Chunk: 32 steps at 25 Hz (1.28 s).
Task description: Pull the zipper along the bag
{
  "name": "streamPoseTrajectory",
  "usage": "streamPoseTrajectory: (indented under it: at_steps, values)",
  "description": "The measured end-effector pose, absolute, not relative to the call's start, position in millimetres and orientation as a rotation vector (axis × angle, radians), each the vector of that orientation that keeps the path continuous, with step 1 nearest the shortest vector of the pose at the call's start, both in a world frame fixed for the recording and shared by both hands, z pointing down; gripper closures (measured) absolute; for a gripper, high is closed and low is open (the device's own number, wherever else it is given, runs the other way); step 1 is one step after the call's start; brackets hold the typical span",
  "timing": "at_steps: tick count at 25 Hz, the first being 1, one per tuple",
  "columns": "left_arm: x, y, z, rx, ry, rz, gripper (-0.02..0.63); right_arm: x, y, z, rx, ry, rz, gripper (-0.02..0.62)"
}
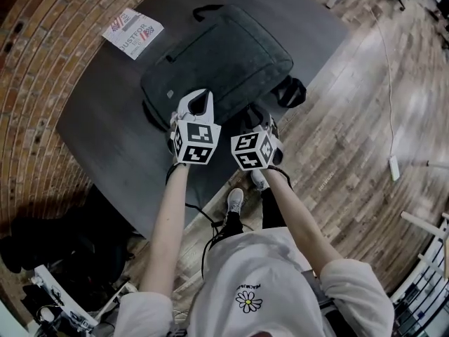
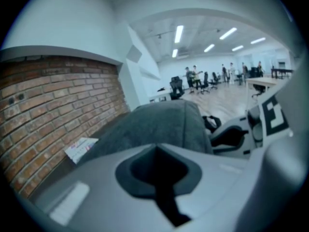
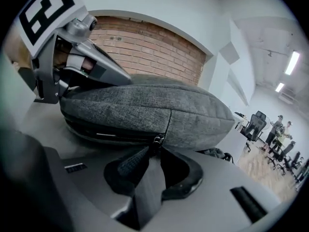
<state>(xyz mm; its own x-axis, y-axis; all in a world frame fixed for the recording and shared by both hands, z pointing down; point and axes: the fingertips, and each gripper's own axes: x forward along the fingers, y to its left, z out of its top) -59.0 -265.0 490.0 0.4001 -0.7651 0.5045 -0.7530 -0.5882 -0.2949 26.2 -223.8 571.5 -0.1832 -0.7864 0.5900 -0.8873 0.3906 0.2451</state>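
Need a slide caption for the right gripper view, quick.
Right gripper, jaws apart, tips at the small metal zipper pull of the grey fabric bag.

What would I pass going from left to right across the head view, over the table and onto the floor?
Printed leaflet → grey bag → black strap at the bag's right edge → small white object lying on the wooden floor.

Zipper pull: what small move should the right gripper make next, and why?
Probably close the right gripper on the zipper pull: the pull sits at the tips of its jaws, which stand apart, so nothing is gripped yet. The shut left gripper sits at the bag's near edge.
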Motion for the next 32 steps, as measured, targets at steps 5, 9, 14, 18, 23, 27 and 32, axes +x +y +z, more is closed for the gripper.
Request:
streamPoseTrajectory:
  at_steps: [5, 9, 14, 18, 23, 27, 32]
  values:
    - [-60, -265, 490, -2.62, 1.417, -0.958, 0.609, 28, -225, 572, 1.425, -1.986, 0.179, 0.574]
    - [-60, -266, 491, -2.616, 1.42, -0.959, 0.609, 27, -223, 570, 1.415, -2.004, 0.215, 0.578]
    - [-61, -266, 491, -2.625, 1.421, -0.961, 0.609, 29, -219, 569, 1.432, -2.011, 0.285, 0.595]
    - [-60, -267, 491, -2.631, 1.42, -0.962, 0.608, 32, -215, 566, 1.425, -2.017, 0.317, 0.609]
    - [-59, -268, 493, -2.639, 1.419, -0.965, 0.609, 31, -213, 569, 1.34, -2.077, 0.381, 0.606]
    - [-60, -269, 497, -2.675, 1.41, -0.974, 0.609, 29, -206, 571, 1.235, -2.106, 0.4, 0.598]
    - [-60, -270, 498, -2.681, 1.413, -0.988, 0.609, 10, -193, 573, 1.043, -2.152, 0.36, 0.598]
